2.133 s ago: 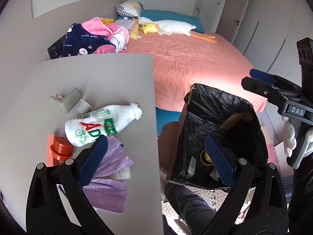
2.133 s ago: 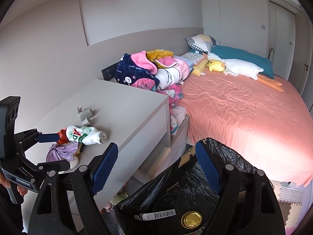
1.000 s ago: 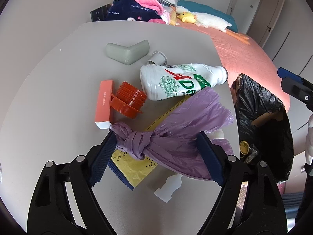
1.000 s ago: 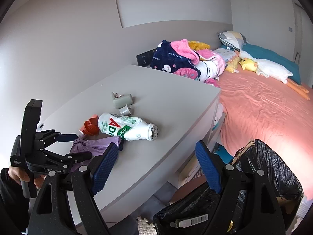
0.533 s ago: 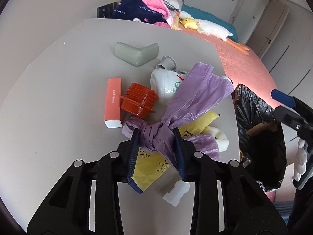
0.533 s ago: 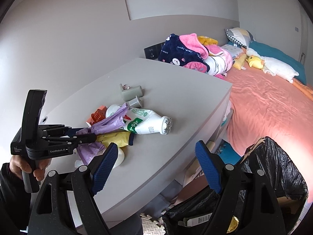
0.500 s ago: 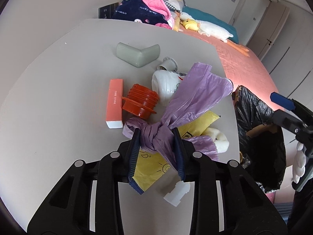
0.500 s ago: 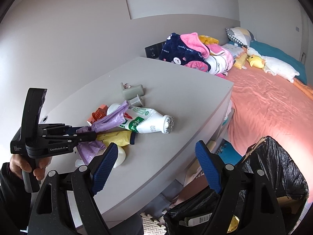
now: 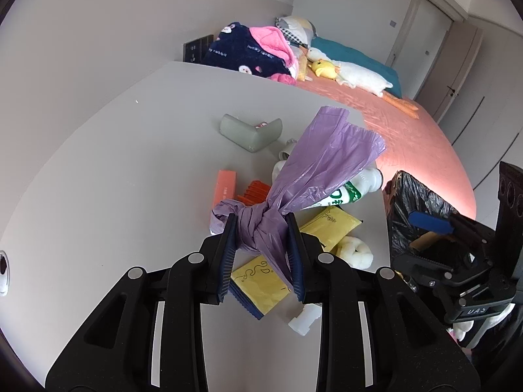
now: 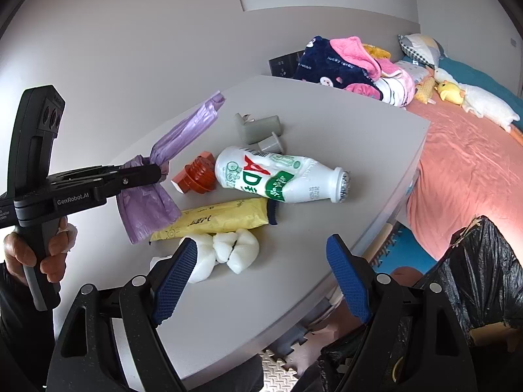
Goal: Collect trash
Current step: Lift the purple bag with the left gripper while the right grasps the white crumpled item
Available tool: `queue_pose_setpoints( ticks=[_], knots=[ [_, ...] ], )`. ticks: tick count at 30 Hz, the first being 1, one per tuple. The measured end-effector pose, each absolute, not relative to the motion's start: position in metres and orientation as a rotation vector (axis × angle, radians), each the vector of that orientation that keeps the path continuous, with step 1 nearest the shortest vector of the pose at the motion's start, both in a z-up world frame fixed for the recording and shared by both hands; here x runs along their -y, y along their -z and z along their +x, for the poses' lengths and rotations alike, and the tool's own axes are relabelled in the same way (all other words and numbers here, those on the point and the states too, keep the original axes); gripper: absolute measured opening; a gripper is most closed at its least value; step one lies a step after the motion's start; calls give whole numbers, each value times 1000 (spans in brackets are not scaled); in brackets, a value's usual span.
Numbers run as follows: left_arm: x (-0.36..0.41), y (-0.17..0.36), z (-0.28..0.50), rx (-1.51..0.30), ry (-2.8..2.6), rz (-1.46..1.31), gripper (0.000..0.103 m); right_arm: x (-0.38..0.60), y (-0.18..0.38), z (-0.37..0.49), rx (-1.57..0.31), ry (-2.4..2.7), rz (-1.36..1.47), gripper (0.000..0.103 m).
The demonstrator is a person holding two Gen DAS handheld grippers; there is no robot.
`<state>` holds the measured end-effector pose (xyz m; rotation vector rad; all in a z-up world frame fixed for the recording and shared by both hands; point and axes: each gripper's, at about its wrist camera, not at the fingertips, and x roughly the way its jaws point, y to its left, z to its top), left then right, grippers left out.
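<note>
Purple bag: a thin lilac plastic bag, knotted in the middle, is clear of the table top; its loose end fans upward past the knot and a shorter end hangs below.
Left gripper: the left gripper is clamped on the bag's knot, both blue pads pressing into the plastic; its jaws have just been closing, with the knot between them. In the right wrist view a hand holds its black handle at the left.
Right gripper: the right gripper hangs over the near edge of the table with its jaws spread wide and nothing between the pads.
Table: a grey table top carries the rest of the litter.
Bottle: a white drink bottle with red and green print lies on its side, cap end toward the bed.
Wrapper: a yellow packet lies flat just in front of the bottle.
Foam: white foam lumps lie near the table's front edge, just beside the packet.
Orange items: a ribbed orange-red cap touches the bottle's base; an orange box lies beside it.
Grey piece: an L-shaped grey part lies farther back.
Bin: a bin lined with a black bag stands on the floor between table and pink bed.
</note>
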<state>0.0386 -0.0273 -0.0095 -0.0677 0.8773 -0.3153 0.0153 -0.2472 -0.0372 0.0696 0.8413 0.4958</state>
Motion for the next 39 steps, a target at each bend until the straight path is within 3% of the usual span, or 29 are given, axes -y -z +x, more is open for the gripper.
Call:
queue_pose_setpoints(
  ticks=[22, 24, 27, 39],
  knots=[
    [8, -8, 33, -847, 277, -86, 29, 190, 74, 17, -891, -375, 90, 81],
    [8, -8, 33, -847, 279, -83, 29, 189, 74, 16, -884, -349, 58, 69],
    [9, -8, 33, -850, 281, -80, 29, 191, 74, 16, -887, -337, 55, 60],
    [24, -8, 30, -840, 329, -91, 29, 236, 70, 13, -876, -310, 219, 55]
  ],
)
